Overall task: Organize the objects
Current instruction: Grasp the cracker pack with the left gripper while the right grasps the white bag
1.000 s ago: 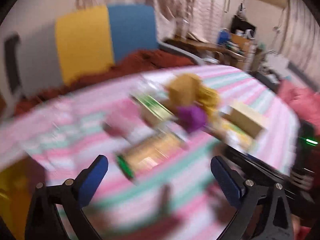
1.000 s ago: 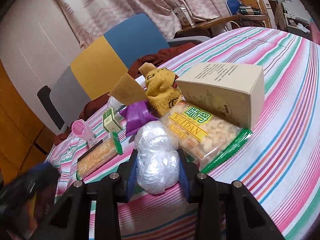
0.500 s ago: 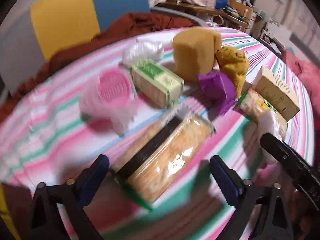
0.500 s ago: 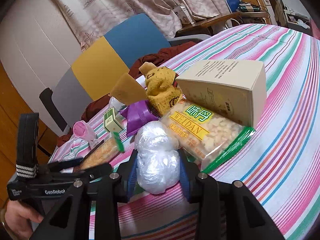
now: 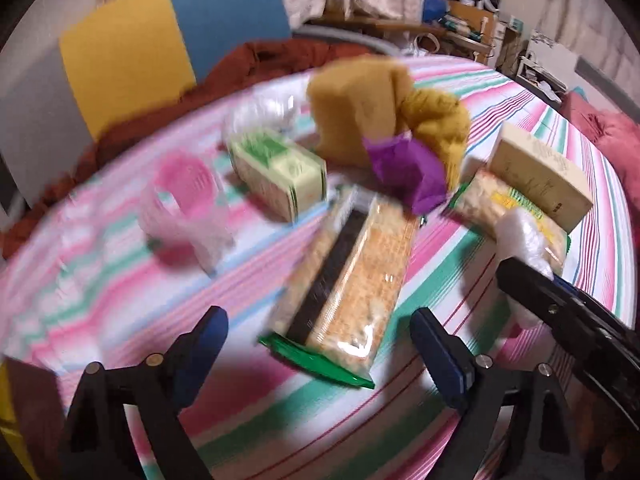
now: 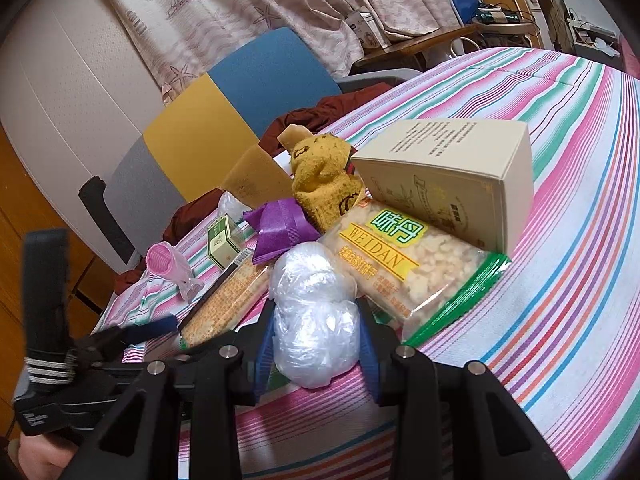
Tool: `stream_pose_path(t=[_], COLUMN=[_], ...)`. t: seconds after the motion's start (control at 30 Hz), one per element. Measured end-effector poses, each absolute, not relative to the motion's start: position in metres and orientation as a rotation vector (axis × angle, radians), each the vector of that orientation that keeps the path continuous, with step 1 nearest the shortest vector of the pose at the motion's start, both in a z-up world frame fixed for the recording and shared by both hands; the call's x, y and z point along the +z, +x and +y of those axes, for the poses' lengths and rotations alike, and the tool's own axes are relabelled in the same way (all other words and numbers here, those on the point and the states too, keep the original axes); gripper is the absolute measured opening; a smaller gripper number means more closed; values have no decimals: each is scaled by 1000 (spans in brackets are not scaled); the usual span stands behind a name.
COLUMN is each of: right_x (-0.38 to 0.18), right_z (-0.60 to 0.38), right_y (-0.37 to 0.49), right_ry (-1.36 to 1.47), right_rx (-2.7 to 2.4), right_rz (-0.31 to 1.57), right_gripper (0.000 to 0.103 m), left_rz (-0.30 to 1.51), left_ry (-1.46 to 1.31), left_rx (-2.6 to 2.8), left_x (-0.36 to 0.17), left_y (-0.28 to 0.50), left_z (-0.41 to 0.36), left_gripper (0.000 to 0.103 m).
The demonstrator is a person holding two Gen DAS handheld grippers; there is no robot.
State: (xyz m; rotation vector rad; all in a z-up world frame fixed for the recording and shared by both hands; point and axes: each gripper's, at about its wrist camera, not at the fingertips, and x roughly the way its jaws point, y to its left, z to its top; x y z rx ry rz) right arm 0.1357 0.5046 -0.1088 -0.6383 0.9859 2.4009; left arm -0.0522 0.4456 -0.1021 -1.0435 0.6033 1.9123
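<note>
The left gripper [image 5: 320, 344] has swept in from the left and come down close to the striped surface [image 5: 120, 288]; its wide-apart jaws now flank the near end of the cracker pack [image 5: 348, 280], which earlier lay farther off.

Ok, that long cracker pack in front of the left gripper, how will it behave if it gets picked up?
The cracker pack looks fairly stiff, since it lies flat and straight on the striped tablecloth. Its glossy clear wrapper may be slippery between the open left gripper pads. The contents look like brittle crackers, so a hard squeeze could probably crack them.
</note>
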Motion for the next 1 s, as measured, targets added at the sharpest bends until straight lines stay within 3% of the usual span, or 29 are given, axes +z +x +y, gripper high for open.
stream_pose_path(t=[0.1, 0.13, 0.17, 0.23, 0.5, 0.67, 1.0], right_x=[-109, -109, -109, -109, -110, -109, -107], right_z=[505, 504, 505, 505, 506, 506, 503], right_y=[136, 135, 136, 136, 135, 134, 132], right_ry=[-639, -640, -640, -641, -640, -645, -663], right_rx=[2401, 2401, 2401, 2401, 2402, 2401, 2393], right_rz=[985, 984, 983, 979, 980, 976, 935], right_gripper=[38, 38, 38, 38, 37, 37, 37], left_rz=[576, 574, 577, 609, 497, 321, 133], left_ry=[-1024, -993, -960, -922, -940, -951, -1008], left_rx=[1948, 1946, 1944, 1957, 1998, 2023, 2016], left_x=[-103, -101, -99, -99, -100, -90, -86], left_y=[-53, -49, -43, -32, -10, 23, 54], left_z=[445, 445, 444, 441, 410, 359, 286], left_gripper=[87, 69, 59, 55, 54, 54, 53])
